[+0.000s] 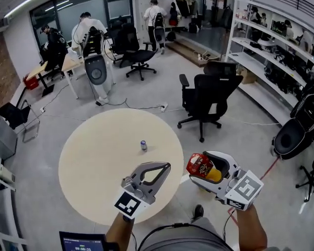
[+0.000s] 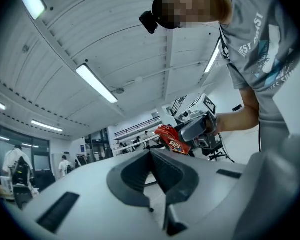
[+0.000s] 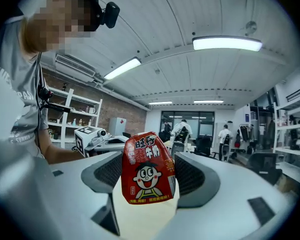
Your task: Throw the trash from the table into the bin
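**Red packet pinched just off the round bench**

The right hand-held gripper (image 1: 206, 167) pinches a glossy, crinkled red snack packet (image 3: 147, 168) printed with a cartoon face. It hangs just past the right edge of the bench (image 1: 89, 161). In the head view something yellow shows behind the packet inside the jaws, and what it is cannot be told.

The left hand-held gripper (image 1: 164, 166) is smooth grey plastic with ribbed dark inner faces. Its jaws are pressed together on nothing, above the bench's near right part.

A small cylindrical can (image 1: 143, 145) stands upright near the bench's centre, its label too small to read. The bench top is round, pale and matt, and the grippers cover part of its near rim.
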`<state>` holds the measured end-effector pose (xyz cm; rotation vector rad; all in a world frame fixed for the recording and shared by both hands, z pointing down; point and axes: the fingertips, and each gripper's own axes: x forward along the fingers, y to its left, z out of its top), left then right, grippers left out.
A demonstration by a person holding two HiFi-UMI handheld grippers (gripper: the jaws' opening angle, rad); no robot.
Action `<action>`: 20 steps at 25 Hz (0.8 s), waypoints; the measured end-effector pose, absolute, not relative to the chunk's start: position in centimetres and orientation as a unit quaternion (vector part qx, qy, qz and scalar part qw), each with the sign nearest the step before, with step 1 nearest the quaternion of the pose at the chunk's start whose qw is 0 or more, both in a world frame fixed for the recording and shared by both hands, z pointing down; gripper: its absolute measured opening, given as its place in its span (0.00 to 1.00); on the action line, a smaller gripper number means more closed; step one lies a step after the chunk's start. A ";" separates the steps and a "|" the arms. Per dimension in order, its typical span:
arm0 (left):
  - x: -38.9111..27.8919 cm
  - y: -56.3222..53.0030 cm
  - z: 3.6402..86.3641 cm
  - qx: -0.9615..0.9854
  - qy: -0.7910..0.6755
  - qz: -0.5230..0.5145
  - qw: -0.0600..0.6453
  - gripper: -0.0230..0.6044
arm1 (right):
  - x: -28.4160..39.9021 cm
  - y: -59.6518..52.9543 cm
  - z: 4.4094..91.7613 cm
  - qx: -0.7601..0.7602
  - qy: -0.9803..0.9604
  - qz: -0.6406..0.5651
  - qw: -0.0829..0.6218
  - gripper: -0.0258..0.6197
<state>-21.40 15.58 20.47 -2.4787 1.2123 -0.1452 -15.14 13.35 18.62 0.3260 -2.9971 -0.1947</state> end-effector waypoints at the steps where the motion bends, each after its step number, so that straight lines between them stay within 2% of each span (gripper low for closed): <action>1: -19.9 14.6 20.7 -0.889 0.416 -0.046 0.184 0.10 | -13.5 12.5 19.0 0.127 -0.988 -0.059 0.060 0.56; 7: -10.8 8.8 21.6 -0.923 0.335 -0.038 0.185 0.10 | -4.0 8.1 21.3 0.216 -0.974 -0.017 0.067 0.56; 15: 5.1 -1.5 26.9 -0.953 0.249 -0.058 0.161 0.10 | 10.8 -1.5 27.4 0.282 -0.955 0.041 0.083 0.56; 20: 11.6 -6.5 30.6 -0.962 0.222 -0.066 0.144 0.10 | 17.1 -6.4 31.4 0.304 -0.945 0.075 0.090 0.56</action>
